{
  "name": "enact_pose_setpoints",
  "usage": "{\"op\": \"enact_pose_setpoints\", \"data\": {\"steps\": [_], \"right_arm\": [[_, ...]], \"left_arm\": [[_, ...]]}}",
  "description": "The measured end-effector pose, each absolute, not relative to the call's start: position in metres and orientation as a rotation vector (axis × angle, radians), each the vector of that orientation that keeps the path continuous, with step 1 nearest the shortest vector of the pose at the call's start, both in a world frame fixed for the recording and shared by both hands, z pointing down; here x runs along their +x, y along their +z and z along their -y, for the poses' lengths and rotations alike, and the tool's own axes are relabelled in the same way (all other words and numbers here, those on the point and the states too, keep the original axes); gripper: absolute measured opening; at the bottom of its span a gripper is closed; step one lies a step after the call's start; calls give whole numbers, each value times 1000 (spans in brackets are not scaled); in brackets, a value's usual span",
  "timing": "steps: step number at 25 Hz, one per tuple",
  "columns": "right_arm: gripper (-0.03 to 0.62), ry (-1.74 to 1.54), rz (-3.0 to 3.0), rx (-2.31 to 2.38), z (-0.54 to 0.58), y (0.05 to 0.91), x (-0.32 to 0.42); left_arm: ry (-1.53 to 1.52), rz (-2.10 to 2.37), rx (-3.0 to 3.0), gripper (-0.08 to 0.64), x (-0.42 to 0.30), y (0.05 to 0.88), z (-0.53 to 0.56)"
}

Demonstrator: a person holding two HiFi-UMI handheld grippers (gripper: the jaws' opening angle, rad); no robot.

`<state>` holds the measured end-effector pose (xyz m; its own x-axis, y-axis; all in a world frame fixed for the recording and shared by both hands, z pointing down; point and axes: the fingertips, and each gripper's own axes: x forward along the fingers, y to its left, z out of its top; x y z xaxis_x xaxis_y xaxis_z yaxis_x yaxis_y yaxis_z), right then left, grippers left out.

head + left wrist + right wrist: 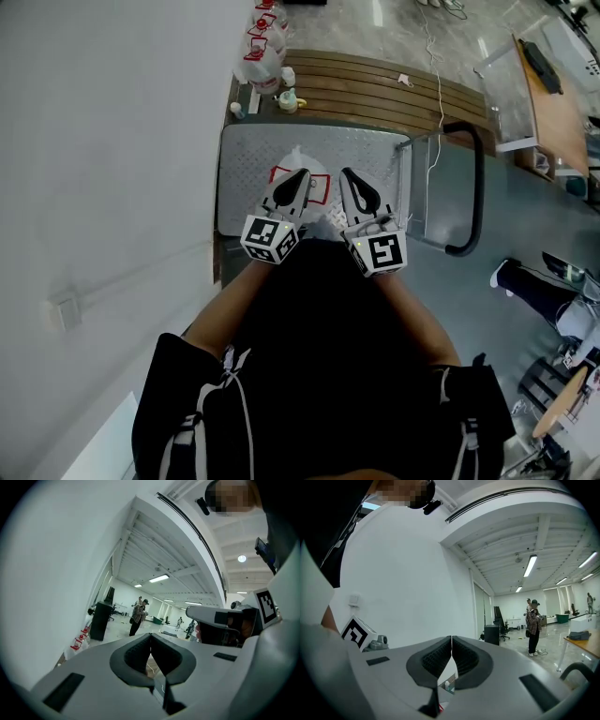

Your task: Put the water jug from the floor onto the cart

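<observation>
Water jug [298, 159], seemingly upright, on cart [251, 159]

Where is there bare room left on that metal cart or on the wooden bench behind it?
The cart deck is bare left of the water jug and right of it, toward the handle. The wooden bench is bare mid-span; its left end is crowded with bottles and small items.

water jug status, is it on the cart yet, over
Left gripper shut, empty. Right gripper shut, empty. Water jug looks set on cart deck, under both grippers. Nothing in the way.
</observation>
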<state>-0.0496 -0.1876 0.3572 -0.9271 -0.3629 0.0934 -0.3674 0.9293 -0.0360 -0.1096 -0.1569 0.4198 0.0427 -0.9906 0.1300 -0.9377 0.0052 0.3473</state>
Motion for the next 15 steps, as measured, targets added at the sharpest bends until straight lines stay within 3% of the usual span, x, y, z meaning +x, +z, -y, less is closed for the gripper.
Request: {"op": "enact_pose_setpoints", "data": {"steps": [15], "right_arm": [[18,52,2962,624,200,361,-45]], "left_arm": [[-164,2047,1978,18,-107,413,159]]}}
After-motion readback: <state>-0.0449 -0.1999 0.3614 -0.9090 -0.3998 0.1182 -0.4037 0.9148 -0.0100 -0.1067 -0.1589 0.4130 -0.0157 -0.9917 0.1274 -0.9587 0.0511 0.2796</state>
